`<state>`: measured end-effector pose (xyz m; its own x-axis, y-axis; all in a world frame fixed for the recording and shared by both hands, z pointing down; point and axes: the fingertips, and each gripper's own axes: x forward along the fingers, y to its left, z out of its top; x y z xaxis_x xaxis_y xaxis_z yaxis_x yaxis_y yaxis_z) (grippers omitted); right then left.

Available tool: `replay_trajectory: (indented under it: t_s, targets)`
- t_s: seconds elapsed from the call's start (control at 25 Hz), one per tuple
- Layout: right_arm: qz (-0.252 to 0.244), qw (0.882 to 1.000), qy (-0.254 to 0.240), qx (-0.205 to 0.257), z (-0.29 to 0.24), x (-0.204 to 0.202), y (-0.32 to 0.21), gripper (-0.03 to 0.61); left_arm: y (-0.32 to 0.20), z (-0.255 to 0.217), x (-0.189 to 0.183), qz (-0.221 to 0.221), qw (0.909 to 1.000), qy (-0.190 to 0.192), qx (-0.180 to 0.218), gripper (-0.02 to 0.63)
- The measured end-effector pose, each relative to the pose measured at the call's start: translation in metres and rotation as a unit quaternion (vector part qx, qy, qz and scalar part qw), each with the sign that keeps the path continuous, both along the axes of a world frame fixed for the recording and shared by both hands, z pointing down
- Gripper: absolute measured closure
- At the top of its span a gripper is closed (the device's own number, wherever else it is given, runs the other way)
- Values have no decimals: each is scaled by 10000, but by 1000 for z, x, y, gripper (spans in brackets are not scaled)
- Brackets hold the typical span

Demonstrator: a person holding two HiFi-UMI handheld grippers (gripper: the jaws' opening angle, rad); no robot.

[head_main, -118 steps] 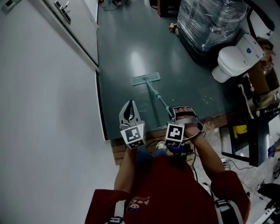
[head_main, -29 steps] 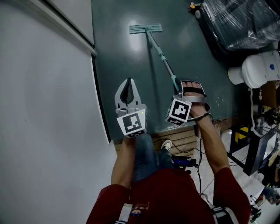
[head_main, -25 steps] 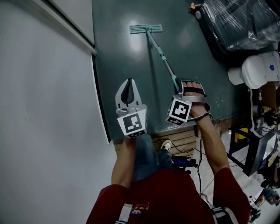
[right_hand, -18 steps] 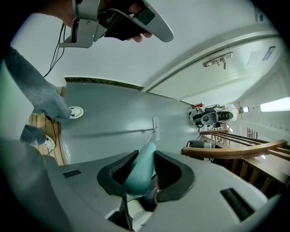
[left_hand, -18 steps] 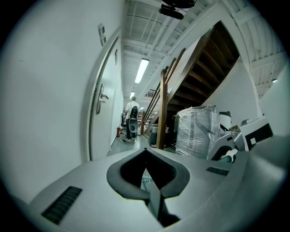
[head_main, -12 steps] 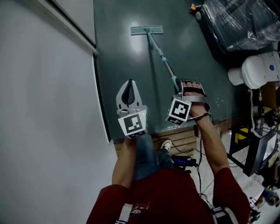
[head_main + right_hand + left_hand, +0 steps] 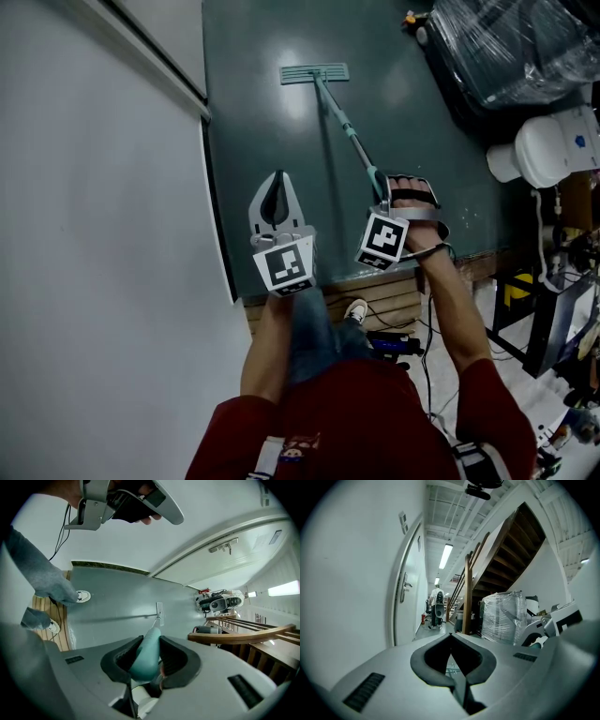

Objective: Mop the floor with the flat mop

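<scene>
As right tool (image 7: 151, 638) clamps mop (image 7: 146, 654), (seemingly) grounded

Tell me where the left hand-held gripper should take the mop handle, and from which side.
Probably the bare shaft of the mop handle, just ahead of the right hand-held gripper, which is shut on its teal grip. Come from the left, where the left hand-held gripper sits shut and empty, jaws opened across the thin, slanted pole.

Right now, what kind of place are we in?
Probably a warehouse or workshop corridor: a plastic-wrapped stack, a wooden staircase and a long green floor.
</scene>
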<state>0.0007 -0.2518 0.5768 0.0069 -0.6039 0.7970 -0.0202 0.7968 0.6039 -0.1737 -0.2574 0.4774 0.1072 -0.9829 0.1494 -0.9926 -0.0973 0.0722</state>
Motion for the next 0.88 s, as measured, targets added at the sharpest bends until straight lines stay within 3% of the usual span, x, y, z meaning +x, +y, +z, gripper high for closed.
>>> replay_trajectory:
  t_s: [0.64, 0.88]
  targets:
    - [-110, 9999, 72, 64, -34, 37, 73, 461, 66, -49, 38, 43, 9995, -288, 147, 598]
    - [-212, 9997, -69, 54, -50, 46, 108, 461, 97, -63, 55, 60, 9995, -188, 229, 598]
